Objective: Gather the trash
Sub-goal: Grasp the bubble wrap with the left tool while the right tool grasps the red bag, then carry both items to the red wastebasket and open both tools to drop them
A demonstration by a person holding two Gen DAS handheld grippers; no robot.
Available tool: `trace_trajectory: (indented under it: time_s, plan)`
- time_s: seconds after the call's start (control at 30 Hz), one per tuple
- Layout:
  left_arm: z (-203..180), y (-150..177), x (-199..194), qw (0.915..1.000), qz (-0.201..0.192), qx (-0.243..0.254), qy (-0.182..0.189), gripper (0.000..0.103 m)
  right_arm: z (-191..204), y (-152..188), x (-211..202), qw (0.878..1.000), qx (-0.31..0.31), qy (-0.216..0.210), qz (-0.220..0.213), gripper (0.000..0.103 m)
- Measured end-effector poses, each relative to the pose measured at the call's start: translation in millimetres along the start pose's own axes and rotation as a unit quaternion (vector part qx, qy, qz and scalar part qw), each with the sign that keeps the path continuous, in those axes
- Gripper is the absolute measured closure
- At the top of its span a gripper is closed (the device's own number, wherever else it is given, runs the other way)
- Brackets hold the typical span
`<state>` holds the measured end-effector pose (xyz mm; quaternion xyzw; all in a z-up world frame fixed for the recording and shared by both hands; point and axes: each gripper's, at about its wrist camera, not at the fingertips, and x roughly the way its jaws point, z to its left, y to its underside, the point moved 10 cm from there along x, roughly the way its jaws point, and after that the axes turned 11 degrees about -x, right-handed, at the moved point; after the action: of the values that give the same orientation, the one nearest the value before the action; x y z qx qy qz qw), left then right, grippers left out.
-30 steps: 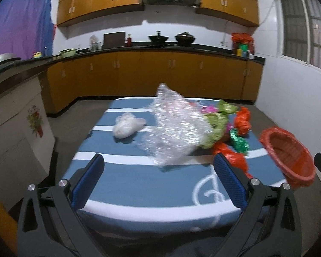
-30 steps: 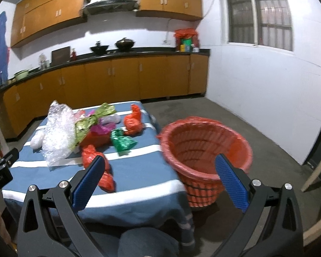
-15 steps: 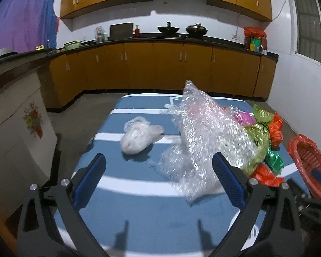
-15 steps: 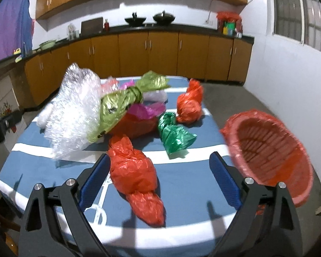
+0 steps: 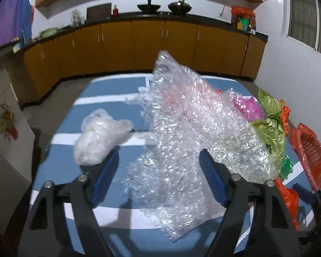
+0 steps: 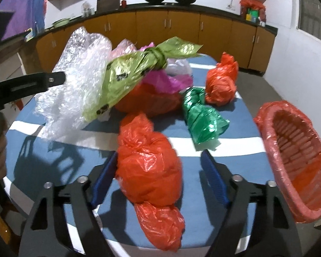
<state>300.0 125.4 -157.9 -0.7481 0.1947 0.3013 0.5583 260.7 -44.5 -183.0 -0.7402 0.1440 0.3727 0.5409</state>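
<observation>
A big sheet of clear bubble wrap [image 5: 182, 124] stands crumpled on the blue striped table [image 5: 109, 85]. My left gripper [image 5: 158, 175] straddles its lower part, jaws closing; the left pad is still clear of it. In the right wrist view a knotted orange bag [image 6: 147, 167] lies between the blue pads of my right gripper [image 6: 158, 173], whose jaws are also closing, with a gap on the bag's right side. The orange basket [image 6: 297, 160] sits tilted at the table's right edge.
A clear plastic bag [image 5: 96, 139] lies left of the bubble wrap. A yellow-green bag [image 6: 134, 72], a pink one [image 6: 164, 81], a green one [image 6: 201, 117] and another orange one [image 6: 221, 83] crowd the table's far side. Kitchen cabinets [image 5: 139, 42] line the back wall.
Both grippers moved forward and down over the table and their jaws narrowed. The bubble wrap now sits between the left jaws, the orange bag between the right ones.
</observation>
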Motion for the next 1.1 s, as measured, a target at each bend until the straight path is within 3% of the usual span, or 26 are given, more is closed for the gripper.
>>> trace_trajectory:
  time_s: [0.07,0.2,0.33,0.8,1.1]
  plan:
    - [-2.5,3.8,4.0,0.9998,0.011,-0.006,0.016,0.043,1.5,1.3,1.1,1.000,0.001,-0.005,0.003,0.047]
    - [-8.4,6.4,3.2,0.9991,0.015,-0.004,0.040,0.062,2.7,1.4,-1.0,1.000,0.003,-0.007,0.001,0.050]
    - [-12.3,7.1,-2.1,0.9984,0.013,0.000,0.054,0.089,-1.0,2.1,-4.6,1.000,0.007,-0.008,0.000,0.053]
    - [-15.3,-4.9,-56.5,0.9944,-0.043,-0.002,0.097,0.096,-9.2,4.9,-36.7,1.000,0.012,0.012,-0.020,0.054]
    - [-39.9,-13.2,-102.2,0.9890,-0.076,0.021,0.125,0.096,-44.1,4.9,-67.2,0.998,0.036,0.034,-0.048,0.054]
